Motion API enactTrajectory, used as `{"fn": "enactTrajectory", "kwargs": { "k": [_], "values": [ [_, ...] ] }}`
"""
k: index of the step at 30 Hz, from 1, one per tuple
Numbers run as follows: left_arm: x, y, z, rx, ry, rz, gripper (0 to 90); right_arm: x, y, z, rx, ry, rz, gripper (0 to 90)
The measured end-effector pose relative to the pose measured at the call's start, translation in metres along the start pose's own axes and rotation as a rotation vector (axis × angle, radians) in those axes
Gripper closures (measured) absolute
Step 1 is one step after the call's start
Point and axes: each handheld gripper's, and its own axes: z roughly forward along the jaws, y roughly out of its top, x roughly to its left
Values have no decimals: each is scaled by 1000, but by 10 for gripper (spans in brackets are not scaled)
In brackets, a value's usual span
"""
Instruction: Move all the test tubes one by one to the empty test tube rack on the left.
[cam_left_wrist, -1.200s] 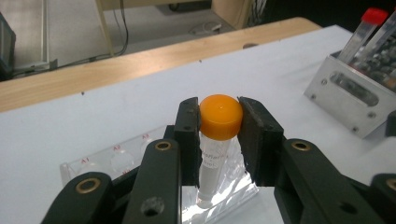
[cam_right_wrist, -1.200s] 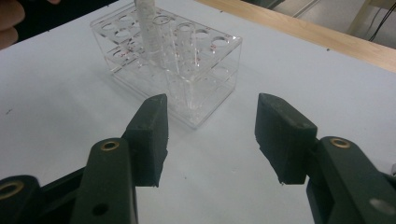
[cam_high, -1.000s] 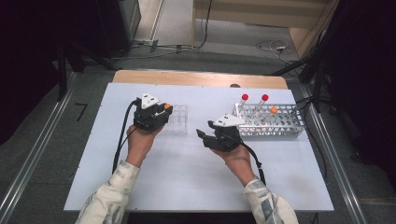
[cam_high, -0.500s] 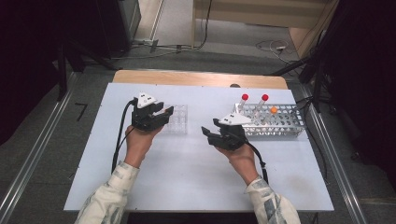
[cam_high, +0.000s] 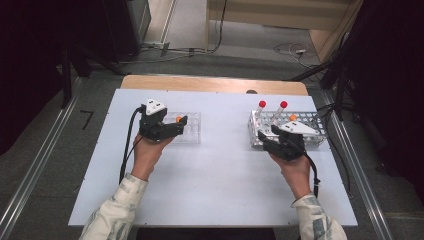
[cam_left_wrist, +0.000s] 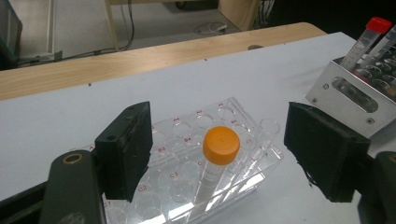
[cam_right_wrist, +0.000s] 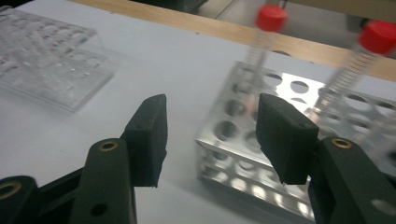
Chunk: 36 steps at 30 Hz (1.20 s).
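Left gripper (cam_left_wrist: 217, 154): my jaws have just been opening and now stand wide, one pad on each side of the orange-capped clear plastic tube (cam_left_wrist: 215, 161), touching neither side of it.
Tube: it stands upright in a hole of the clear acrylic tube rack (cam_left_wrist: 187, 140), near the rack's front edge, with printed red letters marking the holes around it.
Clear rack: it sits on the white table top (cam_high: 220, 165), on my left half, with my left hand (cam_high: 145, 152) right behind it.
Right gripper (cam_right_wrist: 210, 135): my jaws stand apart with nothing between the pads, just in front of the near corner of the perforated metal tube rack (cam_right_wrist: 252, 154).
Metal rack: two red-capped tubes (cam_high: 261, 111) lean in its holes at the far left end, and an orange cap (cam_high: 293, 118) shows further right.
Right view: blurred, so fine detail on the tubes is hard to tell.
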Motion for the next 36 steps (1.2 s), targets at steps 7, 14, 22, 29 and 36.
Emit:
{"fn": "enactTrajectory", "kwargs": {
  "k": [7,14,22,29,36],
  "values": [
    [2,1,-1,-2,-13,-22,207,-33,-13,-15,3,-78,49,417],
    [1,1,-2,-10,-22,-21,207,-54,-18,-15,4,-137,95,408],
    [0,2,-5,-29,-20,-24,207,-64,-20,-3,5,-163,125,462],
    [0,2,-5,-27,-22,-23,207,-64,-17,10,5,-167,121,519],
    [0,2,-5,-28,-24,-27,207,-66,-8,22,5,-177,110,584]
  ]
}}
